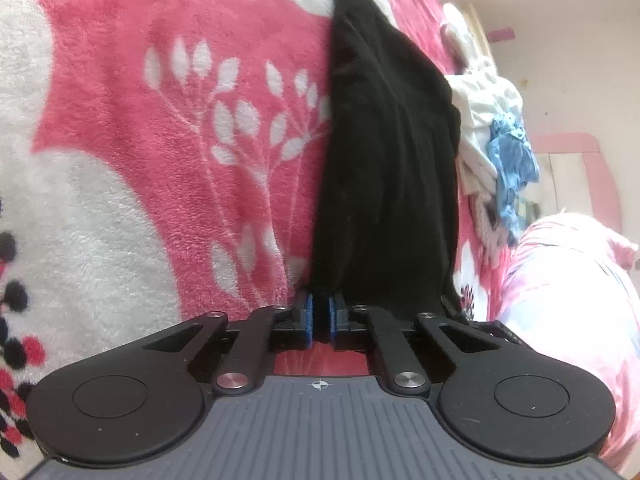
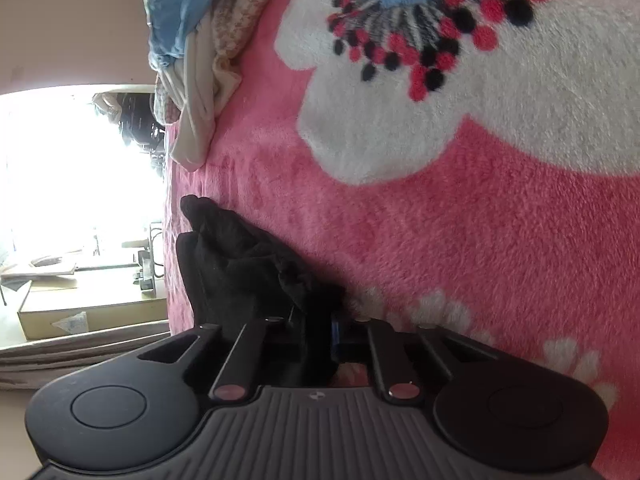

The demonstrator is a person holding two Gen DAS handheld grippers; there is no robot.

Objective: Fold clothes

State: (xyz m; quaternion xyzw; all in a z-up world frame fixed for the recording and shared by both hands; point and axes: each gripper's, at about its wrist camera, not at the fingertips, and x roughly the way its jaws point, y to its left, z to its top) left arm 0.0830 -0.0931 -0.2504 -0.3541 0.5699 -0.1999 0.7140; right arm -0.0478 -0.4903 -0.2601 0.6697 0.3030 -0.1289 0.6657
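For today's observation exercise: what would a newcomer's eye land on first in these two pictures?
The pink fleece blanket with big white flowers fills both views. Against it, a black garment stretches away from the left gripper, which pinches its edge; the right gripper clamps another bunched part. Unfolded clothes are heaped beyond.

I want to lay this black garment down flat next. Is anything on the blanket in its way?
Nothing visible is. Both the left gripper and the right gripper are shut on the black garment, and the pink floral blanket beside it lies bare. The pile of clothes sits off at the bed's edge.
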